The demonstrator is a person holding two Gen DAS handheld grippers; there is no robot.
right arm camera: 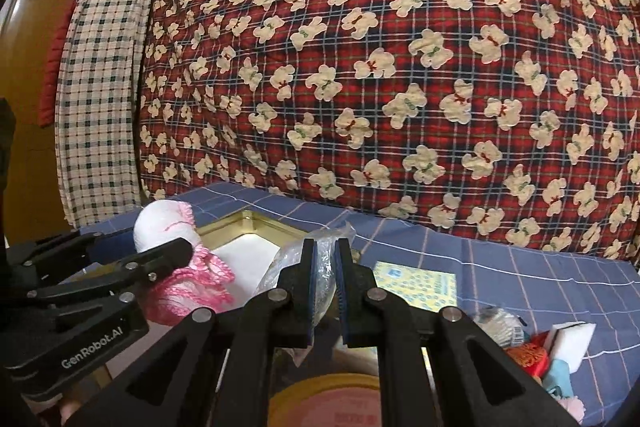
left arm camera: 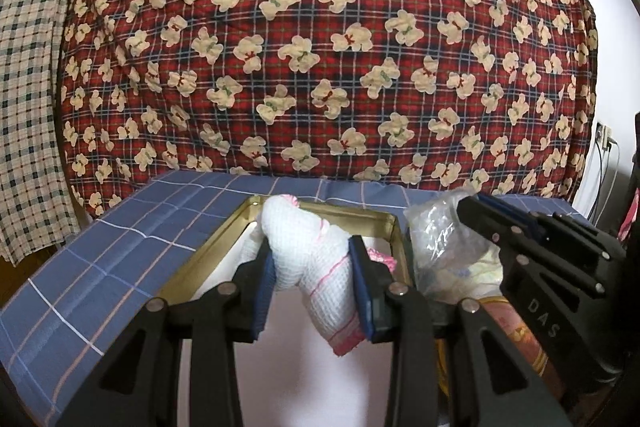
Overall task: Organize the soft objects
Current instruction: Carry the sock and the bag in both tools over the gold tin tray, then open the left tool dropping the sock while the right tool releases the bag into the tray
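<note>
**Left wrist view: towel and bag both gripped over the tin**

Left gripper [left arm camera: 316,287] pinches a white pink-trimmed towel [left arm camera: 308,251] above the gold tin [left arm camera: 208,259]. Right gripper [right arm camera: 325,291] clamps a clear plastic bag [right arm camera: 325,267] beside it, over the blue checked tablecloth [left arm camera: 120,243].

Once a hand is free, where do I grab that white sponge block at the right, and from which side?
Take the white sponge block across its flat faces at the raised upper end, coming from above. It leans tilted on the clutter beside the red pouch, so only that end is clear, I think.
</note>
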